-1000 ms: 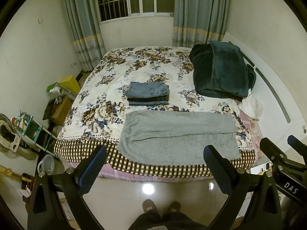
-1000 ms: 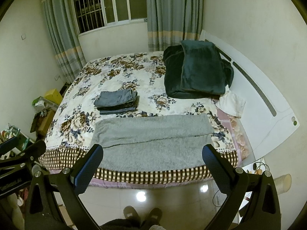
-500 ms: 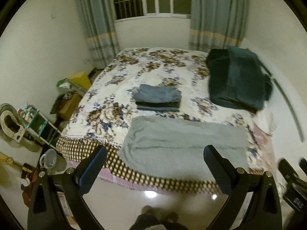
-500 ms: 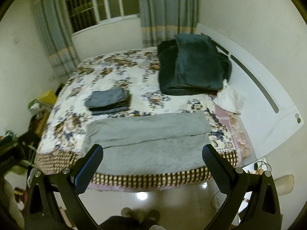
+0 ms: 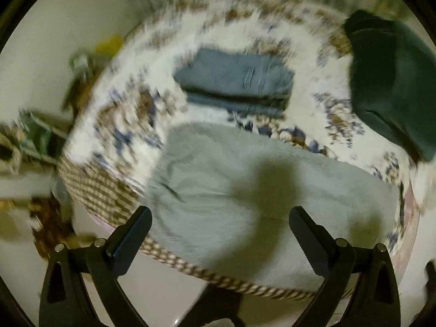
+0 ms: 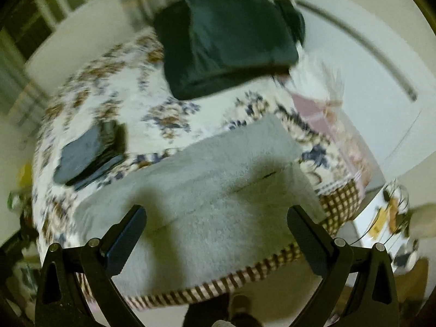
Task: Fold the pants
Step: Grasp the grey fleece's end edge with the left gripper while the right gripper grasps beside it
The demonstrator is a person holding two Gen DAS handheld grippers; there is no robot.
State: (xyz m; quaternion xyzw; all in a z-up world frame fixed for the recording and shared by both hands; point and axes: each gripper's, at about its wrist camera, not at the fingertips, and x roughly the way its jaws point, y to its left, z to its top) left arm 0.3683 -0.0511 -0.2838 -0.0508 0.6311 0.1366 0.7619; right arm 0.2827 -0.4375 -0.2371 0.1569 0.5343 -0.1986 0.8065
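Observation:
Light grey fleece pants [image 5: 245,190] lie flat along the near edge of the bed, folded in half lengthwise; they also show in the right wrist view [image 6: 212,190]. My left gripper [image 5: 220,223] is open and empty, above the pants' left end. My right gripper [image 6: 216,222] is open and empty, above their right half. Both views are motion-blurred. Shadows of the grippers fall on the pants.
The floral bedspread [image 5: 130,125] has a checkered hem. A folded stack of blue-grey pants [image 5: 234,81] lies behind the grey pants. A dark green blanket [image 6: 226,35] lies at the back right. A white headboard [image 6: 368,87] stands right; clutter [image 5: 35,136] stands on the floor left.
Both grippers have moved quickly forward and down toward the bed; the grey pants now fill the view between the fingers. Jaws stayed open.

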